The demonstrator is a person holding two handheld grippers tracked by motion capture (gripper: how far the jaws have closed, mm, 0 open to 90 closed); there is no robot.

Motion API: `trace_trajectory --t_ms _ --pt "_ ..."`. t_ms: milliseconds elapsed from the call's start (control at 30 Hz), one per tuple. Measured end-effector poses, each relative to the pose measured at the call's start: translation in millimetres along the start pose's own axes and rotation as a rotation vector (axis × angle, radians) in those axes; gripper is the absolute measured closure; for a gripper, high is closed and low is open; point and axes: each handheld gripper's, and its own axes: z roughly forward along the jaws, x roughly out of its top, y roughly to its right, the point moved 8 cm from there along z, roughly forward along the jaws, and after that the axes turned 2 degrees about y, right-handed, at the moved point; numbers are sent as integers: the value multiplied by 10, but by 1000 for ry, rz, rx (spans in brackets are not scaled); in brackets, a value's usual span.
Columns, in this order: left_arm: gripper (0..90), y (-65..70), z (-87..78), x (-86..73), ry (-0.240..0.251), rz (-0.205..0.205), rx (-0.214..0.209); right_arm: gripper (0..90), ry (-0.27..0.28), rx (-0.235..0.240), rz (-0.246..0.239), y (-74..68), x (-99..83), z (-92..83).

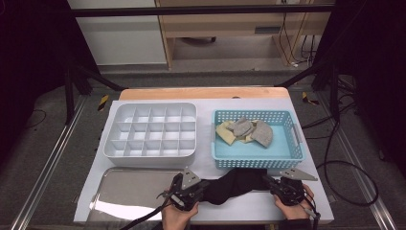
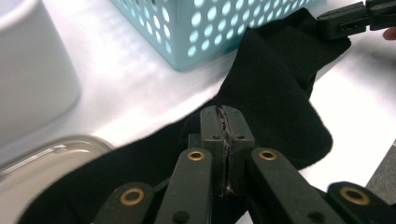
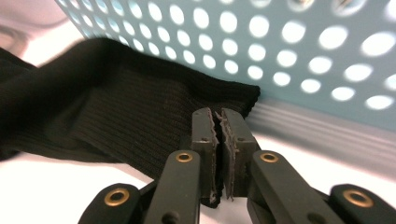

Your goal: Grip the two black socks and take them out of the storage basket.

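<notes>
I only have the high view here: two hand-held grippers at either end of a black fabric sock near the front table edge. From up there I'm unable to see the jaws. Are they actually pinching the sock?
Observer: Yes for the left gripper: its jaws are shut on the black sock.
Operator: And the right one?
Observer: The right gripper is shut on the sock's ribbed cuff edge.
Operator: How close is that cuff to the light blue perforated plastic basket?
Observer: The cuff lies right in front of the basket's wall; I can't tell if it touches.

Blue basket (image 1: 256, 160) (just behind) blocks forward passage; nearer table (image 1: 249, 206) free.
</notes>
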Motion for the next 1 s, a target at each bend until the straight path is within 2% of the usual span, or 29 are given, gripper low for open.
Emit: trace_trajectory --t_ms 100,200,300,433,567,700,867,933,967,1000 --pt "884 -15 -95 61 28 21 5 850 39 10 4 -23 98 -128" --pt "885 -59 -212 123 58 36 20 850 68 10 -18 -72 203 -259" --pt "884 -160 -339 159 75 31 31 849 85 39 -30 -170 312 -390" --pt "885 -331 -483 160 84 27 50 849 86 64 -38 -251 362 -440" --pt "884 -467 -604 141 100 14 54 849 78 105 -50 -373 391 -419" --pt "885 -540 -712 136 111 -1 48 849 72 161 -42 -492 431 -400" --pt "884 -584 -806 58 82 7 52 849 59 200 -23 -583 442 -365" --pt "884 -619 -819 9 68 1 55 849 32 206 -18 -607 410 -304" --pt "884 -640 -814 -18 59 -2 56 849 2 209 -9 -626 370 -225" --pt "884 -664 -807 -43 50 -5 61 849 2 209 -9 -626 370 -225"
